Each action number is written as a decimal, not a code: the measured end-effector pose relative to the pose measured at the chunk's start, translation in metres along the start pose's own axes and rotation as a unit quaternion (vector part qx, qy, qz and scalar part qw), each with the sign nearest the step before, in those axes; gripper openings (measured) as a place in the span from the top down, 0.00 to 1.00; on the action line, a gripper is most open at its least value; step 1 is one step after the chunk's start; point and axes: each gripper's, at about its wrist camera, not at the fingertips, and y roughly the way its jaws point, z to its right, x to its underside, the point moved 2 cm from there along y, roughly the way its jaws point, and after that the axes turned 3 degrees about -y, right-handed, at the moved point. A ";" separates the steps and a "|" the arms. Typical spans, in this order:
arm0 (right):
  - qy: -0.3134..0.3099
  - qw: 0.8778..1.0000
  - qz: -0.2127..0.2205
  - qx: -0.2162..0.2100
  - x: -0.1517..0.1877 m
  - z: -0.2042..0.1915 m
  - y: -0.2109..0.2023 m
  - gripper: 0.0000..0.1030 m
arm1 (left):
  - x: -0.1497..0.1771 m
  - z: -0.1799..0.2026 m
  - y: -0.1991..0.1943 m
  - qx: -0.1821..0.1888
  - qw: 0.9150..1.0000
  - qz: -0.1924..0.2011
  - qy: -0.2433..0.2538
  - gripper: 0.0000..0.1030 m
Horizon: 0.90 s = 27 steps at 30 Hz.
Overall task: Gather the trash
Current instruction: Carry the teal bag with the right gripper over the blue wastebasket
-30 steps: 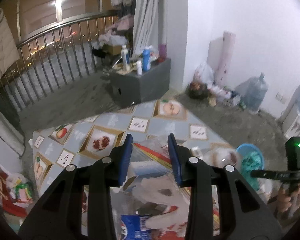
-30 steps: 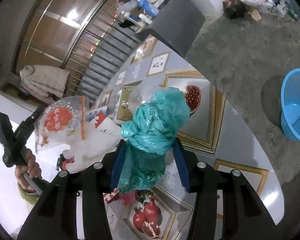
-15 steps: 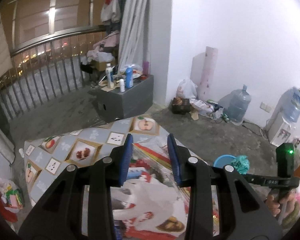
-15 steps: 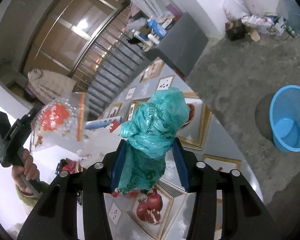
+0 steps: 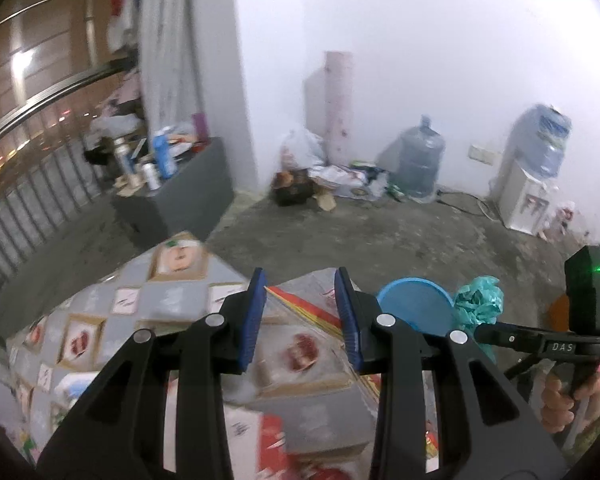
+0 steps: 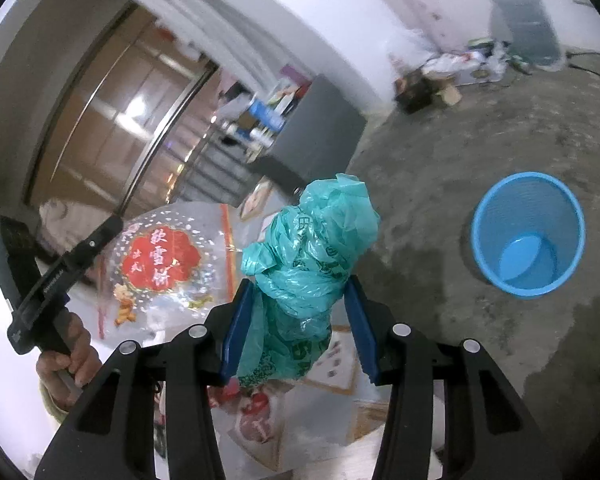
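My right gripper [image 6: 296,296] is shut on a crumpled green plastic bag [image 6: 312,248] and holds it in the air above the table edge; the bag also shows in the left wrist view [image 5: 478,304]. My left gripper [image 5: 302,304] is shut on a clear plastic snack bag with a red label [image 6: 168,264], lifted off the table; the bag shows between the jaws as clear film with a red-yellow edge [image 5: 300,304]. A blue waste basket [image 6: 528,236] stands on the floor to the right, seen also in the left wrist view [image 5: 416,304].
A table with a fruit-pattern cloth [image 5: 140,320] carries more wrappers [image 6: 256,420]. A grey cabinet with bottles [image 5: 180,196], water jugs [image 5: 420,168], a dispenser [image 5: 528,196] and floor clutter [image 5: 320,184] line the wall. A railing [image 5: 40,200] is at left.
Both grippers have risen and swung right, away from the table toward the blue basket, carrying their bags. The basket now appears nearer in both views.
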 end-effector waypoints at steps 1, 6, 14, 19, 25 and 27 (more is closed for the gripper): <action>0.007 1.000 0.006 0.004 -0.002 0.009 -0.005 0.56 | -0.003 0.011 0.010 0.006 1.000 -0.004 0.007 0.68; 0.035 0.999 0.030 0.024 -0.014 0.040 -0.017 0.56 | -0.016 0.063 0.057 0.030 0.998 -0.025 0.042 0.68; 0.091 0.993 0.046 0.064 -0.028 0.102 -0.017 0.56 | -0.021 0.138 0.135 0.065 0.992 -0.065 0.086 0.68; 0.124 0.988 0.042 0.088 -0.035 0.143 -0.008 0.56 | -0.016 0.170 0.190 0.088 0.986 -0.106 0.095 0.68; 0.160 0.980 0.035 0.110 -0.041 0.188 0.008 0.56 | -0.005 0.199 0.249 0.103 0.978 -0.151 0.104 0.68; 0.170 0.978 0.031 0.117 -0.044 0.203 0.013 0.56 | -0.003 0.206 0.265 0.106 0.975 -0.162 0.105 0.68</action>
